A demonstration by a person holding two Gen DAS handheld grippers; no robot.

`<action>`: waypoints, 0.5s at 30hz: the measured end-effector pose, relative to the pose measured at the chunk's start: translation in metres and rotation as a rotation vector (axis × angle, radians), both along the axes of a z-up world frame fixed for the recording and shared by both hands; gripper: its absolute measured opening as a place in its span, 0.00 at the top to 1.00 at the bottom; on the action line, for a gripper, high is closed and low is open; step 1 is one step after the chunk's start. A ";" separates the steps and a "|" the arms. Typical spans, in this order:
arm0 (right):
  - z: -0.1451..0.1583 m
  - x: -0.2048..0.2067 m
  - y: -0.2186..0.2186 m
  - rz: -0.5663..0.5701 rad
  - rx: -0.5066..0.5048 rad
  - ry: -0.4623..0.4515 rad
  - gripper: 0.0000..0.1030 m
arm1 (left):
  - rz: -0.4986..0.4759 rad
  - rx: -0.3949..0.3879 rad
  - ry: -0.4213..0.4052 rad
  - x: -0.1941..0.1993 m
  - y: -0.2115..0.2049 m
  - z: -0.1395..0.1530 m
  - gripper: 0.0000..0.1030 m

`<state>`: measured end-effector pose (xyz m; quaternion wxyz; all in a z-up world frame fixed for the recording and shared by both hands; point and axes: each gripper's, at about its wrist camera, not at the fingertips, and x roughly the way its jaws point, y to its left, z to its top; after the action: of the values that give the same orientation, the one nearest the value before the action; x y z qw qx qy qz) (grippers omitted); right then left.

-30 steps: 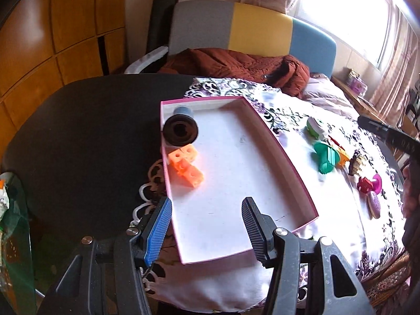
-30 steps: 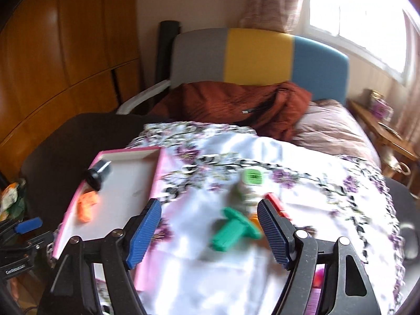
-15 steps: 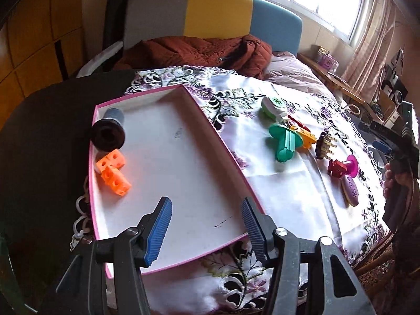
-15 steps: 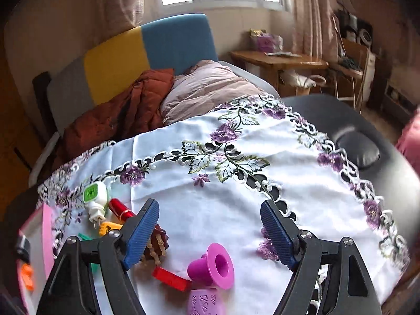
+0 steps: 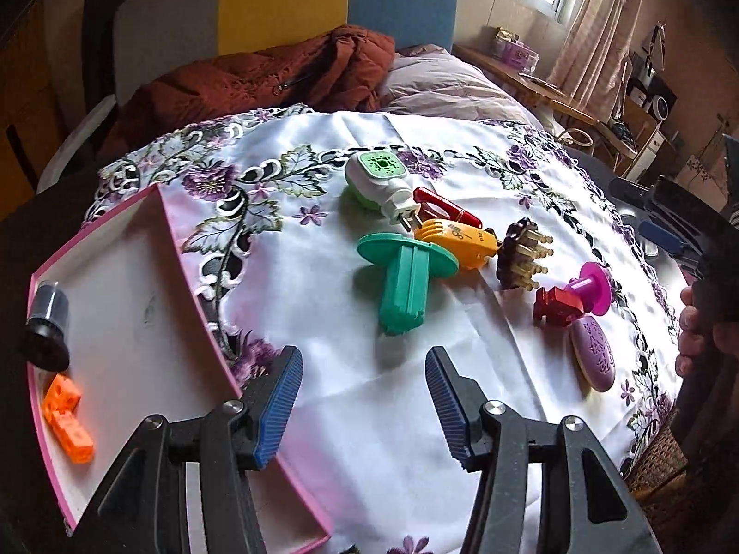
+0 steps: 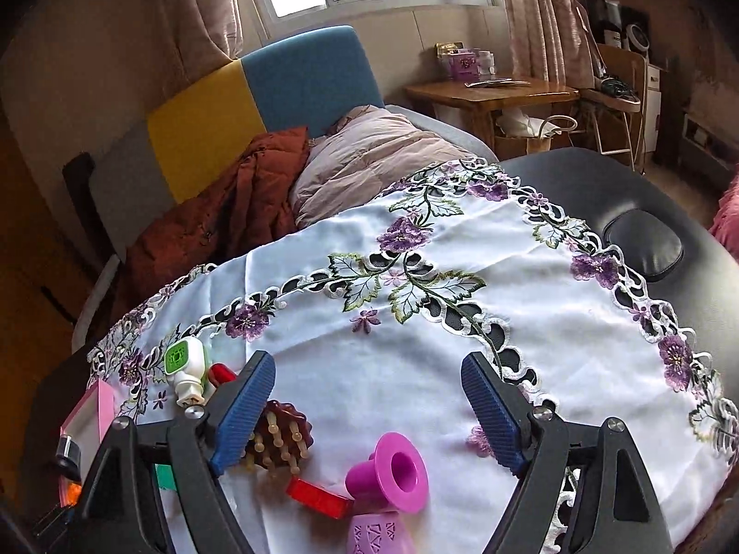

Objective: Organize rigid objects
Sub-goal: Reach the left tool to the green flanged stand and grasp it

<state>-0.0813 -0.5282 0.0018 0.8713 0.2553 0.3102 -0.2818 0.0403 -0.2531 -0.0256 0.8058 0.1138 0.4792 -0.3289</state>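
Note:
A pink-rimmed tray (image 5: 106, 212) on the left holds a black cylinder (image 5: 46, 323) and orange blocks (image 5: 67, 415). On the flowered cloth lie a green T-shaped piece (image 5: 406, 277), a white-green plug (image 5: 378, 180), a yellow piece (image 5: 457, 240), a brown brush (image 5: 517, 249), a magenta spool (image 5: 591, 286), a red block (image 5: 556, 307) and a purple oval (image 5: 593, 353). My left gripper (image 5: 362, 392) hangs open over bare cloth just short of the green piece. My right gripper (image 6: 367, 397) has its jaws opening above the magenta spool (image 6: 392, 471), touching nothing.
A chair with a grey, yellow and blue back (image 6: 258, 92) carries a rust jacket (image 5: 258, 78) and a pale quilt (image 6: 369, 147) behind the table. A wooden side table (image 6: 489, 92) stands at the back right. A person's hand (image 5: 693, 332) shows at the right edge.
My left gripper swung right from over the tray to the cloth near the green piece. My right gripper swung right from the green piece to the magenta spool, and its jaws spread wider.

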 end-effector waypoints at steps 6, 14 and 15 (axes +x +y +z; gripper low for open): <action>-0.001 -0.001 -0.006 -0.010 0.030 -0.009 0.18 | -0.064 0.025 -0.003 0.017 -0.040 -0.013 0.45; -0.001 -0.001 -0.010 -0.016 0.037 -0.021 0.17 | -0.108 0.063 0.012 0.041 -0.078 -0.044 0.45; -0.001 -0.002 -0.011 -0.024 0.036 -0.025 0.17 | -0.090 0.069 0.028 0.046 -0.078 -0.050 0.49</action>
<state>-0.0834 -0.5390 0.0010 0.8670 0.2781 0.3013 -0.2833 0.0859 -0.3311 -0.0758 0.7788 0.1583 0.4960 -0.3498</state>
